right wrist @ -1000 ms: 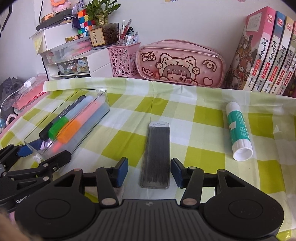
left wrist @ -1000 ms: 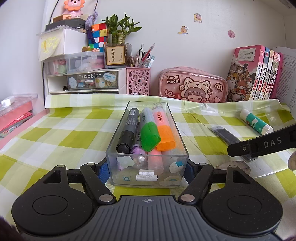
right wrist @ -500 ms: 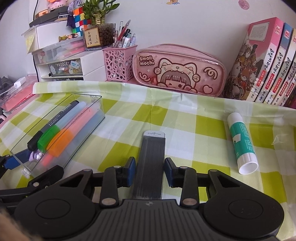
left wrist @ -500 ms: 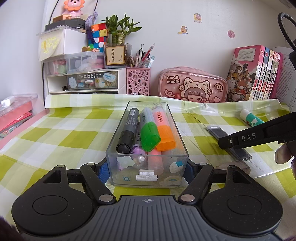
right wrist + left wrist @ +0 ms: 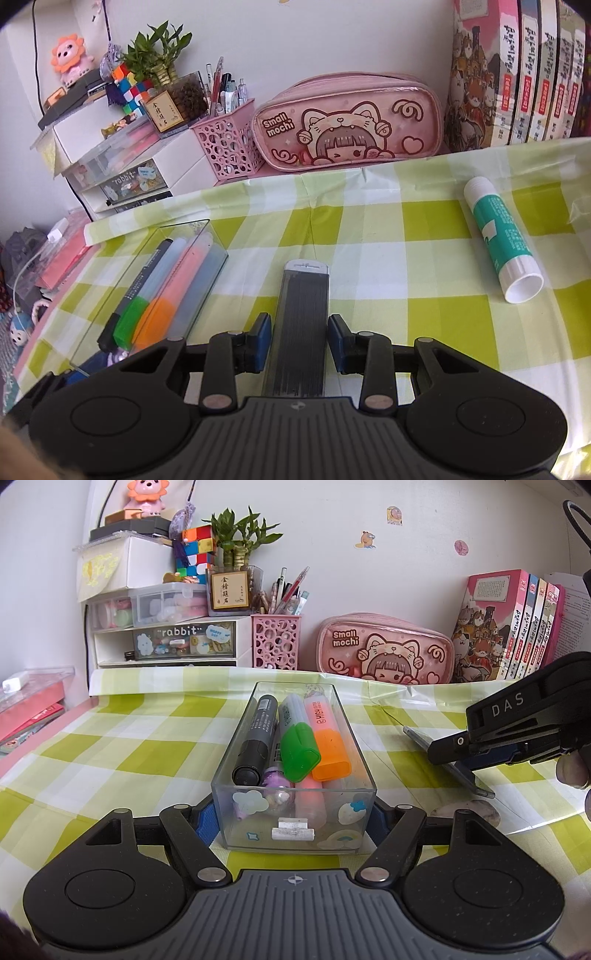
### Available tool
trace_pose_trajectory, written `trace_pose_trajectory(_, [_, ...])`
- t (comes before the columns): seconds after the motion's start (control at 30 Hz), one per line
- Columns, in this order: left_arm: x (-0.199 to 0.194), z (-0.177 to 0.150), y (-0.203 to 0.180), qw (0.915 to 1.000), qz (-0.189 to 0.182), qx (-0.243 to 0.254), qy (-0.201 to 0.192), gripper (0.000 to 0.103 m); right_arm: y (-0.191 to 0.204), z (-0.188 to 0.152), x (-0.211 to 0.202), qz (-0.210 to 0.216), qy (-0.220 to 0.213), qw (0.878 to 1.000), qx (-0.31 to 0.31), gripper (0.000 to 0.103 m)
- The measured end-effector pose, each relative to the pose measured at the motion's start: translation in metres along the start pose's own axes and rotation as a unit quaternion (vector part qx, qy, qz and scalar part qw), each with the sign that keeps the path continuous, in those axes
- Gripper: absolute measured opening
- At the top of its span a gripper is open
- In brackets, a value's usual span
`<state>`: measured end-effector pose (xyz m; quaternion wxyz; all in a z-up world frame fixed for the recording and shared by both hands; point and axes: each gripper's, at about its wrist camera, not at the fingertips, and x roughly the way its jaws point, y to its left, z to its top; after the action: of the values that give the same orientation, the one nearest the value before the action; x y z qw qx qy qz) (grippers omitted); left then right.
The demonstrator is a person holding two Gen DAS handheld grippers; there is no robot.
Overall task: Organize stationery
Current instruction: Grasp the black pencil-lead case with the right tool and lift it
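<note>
While resting on the checked desk (image 5: pixel 369 229), clear box (image 5: pixel 293 771) with markers clamped at its near end between left gripper (image 5: pixel 293 821) jaws. Right gripper (image 5: pixel 299 341) jaws closed nearly onto dark lead case (image 5: pixel 301 325), tilted with far end raised; small gaps on both sides, real contact not sure. Glue stick (image 5: pixel 502 240) lying far right, well apart.

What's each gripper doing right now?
Left gripper: shut on the clear box.
Right gripper: shut on the lead case, lifted and tilted.
</note>
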<state>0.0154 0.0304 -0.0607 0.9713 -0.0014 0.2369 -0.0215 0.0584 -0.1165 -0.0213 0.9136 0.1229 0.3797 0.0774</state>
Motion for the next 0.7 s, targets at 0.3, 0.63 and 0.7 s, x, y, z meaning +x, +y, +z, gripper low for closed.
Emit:
trace_pose_trajectory(0.3, [0.000,0.000,0.000,1.0000,0.000,0.000,0.000,0.073,0.004,0.011,-0.009,0.071,0.006,0.996,0.056,0.056])
trace_pose_trajectory(0.63, [0.000,0.000,0.000,1.0000,-0.001,0.000,0.000,0.073,0.015,0.014,-0.004,0.073,0.030,0.996,0.049,0.030])
trace_pose_trajectory(0.7, [0.000,0.000,0.000,1.0000,0.000,0.000,0.000,0.073,0.010,0.011,0.004,0.078,0.051,0.993,0.066,0.040])
